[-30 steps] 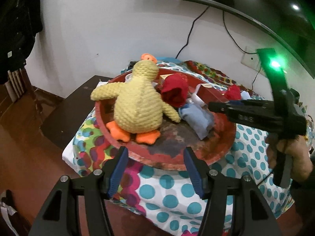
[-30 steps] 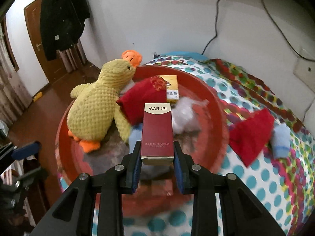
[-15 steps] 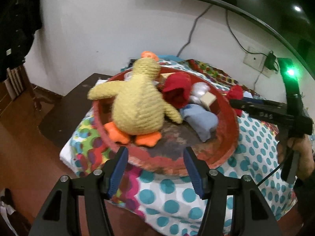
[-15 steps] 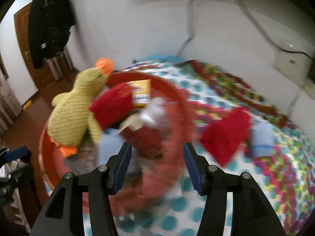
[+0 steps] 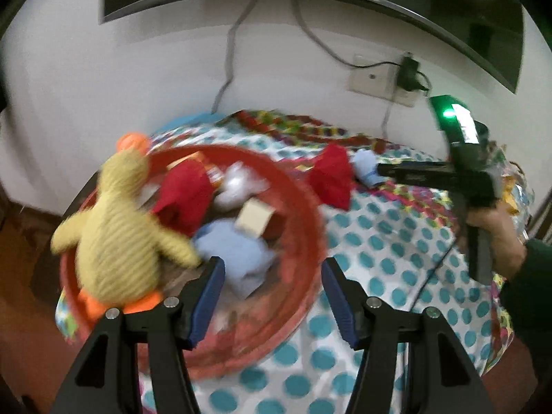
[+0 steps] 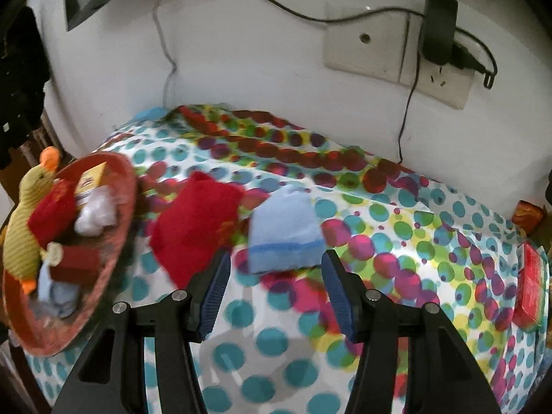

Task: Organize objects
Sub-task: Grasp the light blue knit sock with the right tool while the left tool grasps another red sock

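Note:
A round red tray (image 5: 303, 207) (image 6: 120, 214) holds a yellow plush duck (image 5: 117, 234) (image 6: 24, 227), a red cloth (image 5: 186, 193), a light blue cloth (image 5: 238, 255), a white bag (image 5: 238, 183) and the dark red box (image 6: 74, 258). A second red cloth (image 6: 193, 227) (image 5: 333, 176) and a light blue folded cloth (image 6: 284, 234) (image 5: 367, 169) lie on the dotted tablecloth. My left gripper (image 5: 272, 296) is open and empty above the tray's near rim. My right gripper (image 6: 272, 293) is open and empty, just short of the blue folded cloth.
The dotted tablecloth (image 6: 414, 248) covers the table against a white wall with a socket and plug (image 6: 438, 31). A red packet (image 6: 531, 289) lies at the table's right edge. Wood floor (image 5: 20, 310) is to the left.
My right gripper let go of the dark red box in the tray, opened, and swung right over the loose cloths. My left gripper turned right and moved closer to the tray.

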Motion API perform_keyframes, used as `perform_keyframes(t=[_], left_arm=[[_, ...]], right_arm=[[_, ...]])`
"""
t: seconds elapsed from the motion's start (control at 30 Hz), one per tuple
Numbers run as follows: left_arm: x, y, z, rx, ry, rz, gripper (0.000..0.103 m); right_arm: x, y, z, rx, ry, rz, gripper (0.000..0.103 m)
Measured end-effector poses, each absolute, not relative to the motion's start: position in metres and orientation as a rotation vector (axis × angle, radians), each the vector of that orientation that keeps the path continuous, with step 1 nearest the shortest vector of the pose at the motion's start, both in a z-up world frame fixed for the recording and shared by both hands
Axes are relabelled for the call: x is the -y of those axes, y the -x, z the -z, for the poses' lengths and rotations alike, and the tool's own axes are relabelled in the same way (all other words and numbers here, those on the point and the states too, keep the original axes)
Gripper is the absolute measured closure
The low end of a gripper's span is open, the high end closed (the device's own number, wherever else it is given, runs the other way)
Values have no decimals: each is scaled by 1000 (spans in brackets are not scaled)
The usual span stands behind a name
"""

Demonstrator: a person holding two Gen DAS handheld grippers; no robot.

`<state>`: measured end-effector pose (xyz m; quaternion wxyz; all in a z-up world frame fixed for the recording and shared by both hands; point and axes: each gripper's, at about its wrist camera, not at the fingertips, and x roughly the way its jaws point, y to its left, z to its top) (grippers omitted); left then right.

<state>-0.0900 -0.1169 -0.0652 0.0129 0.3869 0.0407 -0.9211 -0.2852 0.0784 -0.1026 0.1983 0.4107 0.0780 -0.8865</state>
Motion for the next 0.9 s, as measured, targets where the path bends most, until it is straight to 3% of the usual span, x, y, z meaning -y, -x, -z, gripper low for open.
perform_keyframes(t=[0.17, 0.27, 0.4, 0.47, 0.53, 0.6, 0.9], left_arm=[[93, 139, 56, -46, -1220, 2933, 43], [83, 172, 55, -20, -1222, 2957, 43], [69, 219, 64, 12, -1281, 2969, 43], [61, 238, 70, 65, -1301, 2965, 43], [54, 259, 78, 128, -1319, 2956, 43], [49, 280, 86, 139, -1378, 2924, 43], [25, 326, 122, 199, -1497, 2812, 43]], right_arm=[[-74, 310, 118, -204, -1171, 2461, 46], [-72, 323, 125, -186, -1167, 2455, 37], [-67, 332, 133, -171, -1161, 2412, 36], [-62, 333, 136, -210, -1157, 2398, 39], [-60, 331, 138, -245, -1144, 2384, 54], [-64, 327, 137, -248, -1121, 2387, 57], [-129, 294, 121, -253, -1094, 2475, 59]])
